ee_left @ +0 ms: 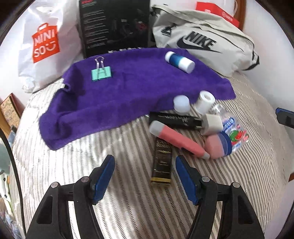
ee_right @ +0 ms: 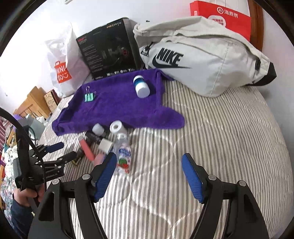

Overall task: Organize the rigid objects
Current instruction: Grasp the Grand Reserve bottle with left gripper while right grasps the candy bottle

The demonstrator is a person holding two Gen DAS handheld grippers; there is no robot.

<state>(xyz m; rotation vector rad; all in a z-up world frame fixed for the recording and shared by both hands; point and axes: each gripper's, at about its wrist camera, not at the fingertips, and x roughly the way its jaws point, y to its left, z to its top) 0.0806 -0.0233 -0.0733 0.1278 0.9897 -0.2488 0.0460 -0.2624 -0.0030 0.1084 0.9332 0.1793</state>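
A purple towel lies on the striped bed. On it lie a green binder clip and a blue-and-white bottle. A pile sits by the towel's near edge: a pink tube, a black-and-gold box, a black tube, two white caps, a white adapter and a clear watermelon-label bottle. My left gripper is open just before the box. My right gripper is open and empty, right of the pile.
Behind the towel stand a white Miniso bag, a black product box, a grey Nike bag and a red paper bag. Furniture and clutter lie off the bed's left edge.
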